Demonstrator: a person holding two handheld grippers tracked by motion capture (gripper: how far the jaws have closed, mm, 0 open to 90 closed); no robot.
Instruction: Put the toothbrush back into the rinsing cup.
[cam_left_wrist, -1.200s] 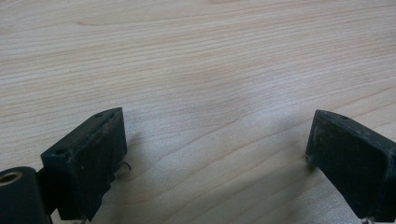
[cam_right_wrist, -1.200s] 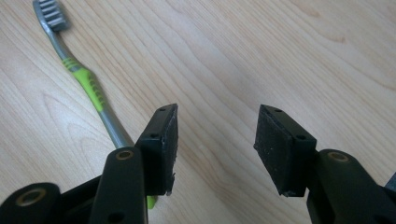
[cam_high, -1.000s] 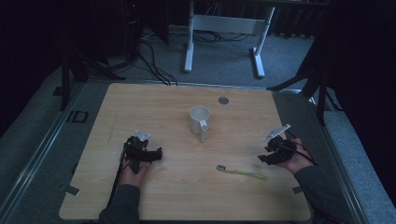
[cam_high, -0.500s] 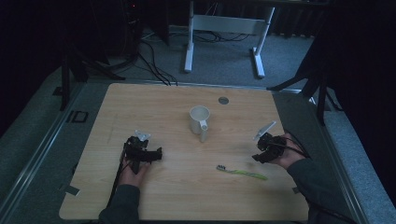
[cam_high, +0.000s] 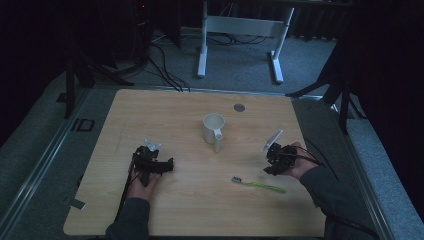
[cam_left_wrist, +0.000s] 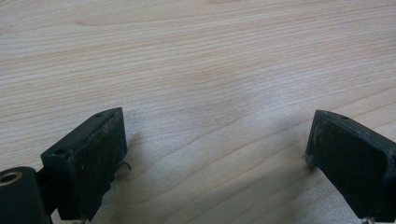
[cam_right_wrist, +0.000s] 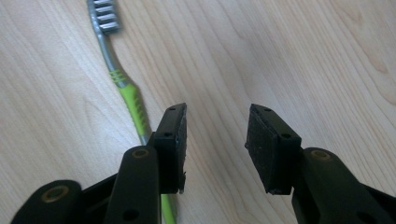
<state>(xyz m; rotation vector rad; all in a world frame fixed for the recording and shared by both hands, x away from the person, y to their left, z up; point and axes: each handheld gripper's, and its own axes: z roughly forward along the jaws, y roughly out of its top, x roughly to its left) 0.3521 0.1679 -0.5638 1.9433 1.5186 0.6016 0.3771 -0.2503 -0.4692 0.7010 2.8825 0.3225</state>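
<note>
A green and grey toothbrush (cam_high: 258, 185) lies flat near the front right of the wooden table (cam_high: 165, 110). A white mug (cam_high: 213, 129) stands upright near the middle. My right gripper (cam_high: 268, 169) hovers just right of and behind the toothbrush. In the right gripper view the toothbrush (cam_right_wrist: 125, 87) lies left of the right gripper (cam_right_wrist: 215, 140), its handle passing under the left jaw. These jaws have just been closing, half open over bare wood. My left gripper (cam_high: 167, 165) rests at the front left; the left gripper (cam_left_wrist: 215, 154) stands wide open over bare wood.
A small grey round disc (cam_high: 239, 107) sits in the tabletop behind the mug. A white metal stand (cam_high: 240, 25) and cables (cam_high: 165, 60) lie on the floor beyond the far edge. A bit of tape (cam_high: 76, 204) sticks out at the front left corner.
My right hand has slid left across the table, closer to the toothbrush, and its jaws have narrowed. The left hand, mug and toothbrush have stayed put.
</note>
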